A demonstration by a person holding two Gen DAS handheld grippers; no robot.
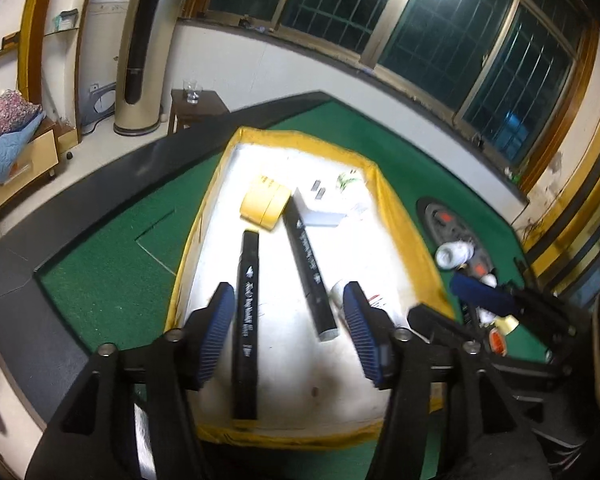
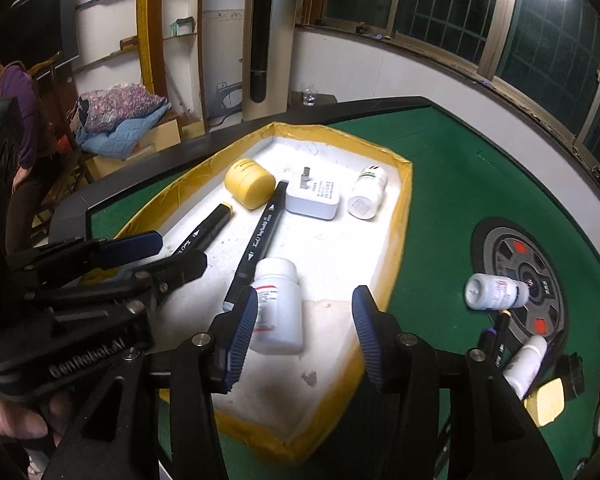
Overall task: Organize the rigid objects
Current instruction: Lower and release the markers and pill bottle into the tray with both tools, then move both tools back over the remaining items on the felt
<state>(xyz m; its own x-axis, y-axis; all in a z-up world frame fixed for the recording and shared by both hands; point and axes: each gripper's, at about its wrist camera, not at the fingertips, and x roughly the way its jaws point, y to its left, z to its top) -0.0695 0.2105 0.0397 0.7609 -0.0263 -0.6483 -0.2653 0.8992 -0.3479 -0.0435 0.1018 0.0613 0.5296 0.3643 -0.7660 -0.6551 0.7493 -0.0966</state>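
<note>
Right wrist view: my tray [image 2: 404, 216] already holds two markers, a jar, an adapter and two bottles; both grippers' fingers released, gripping nothing; several items remain on the table [image 2: 460, 184].

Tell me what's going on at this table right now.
A person is sorting small items into a yellow-edged tray with two handheld grippers. The left gripper stands open over a black marker lying in the tray; the right gripper is open beside a white pill bottle. More bottles wait on the green felt.

White bottle [image 2: 278, 304] between parted right claw [image 2: 305, 304]
</note>
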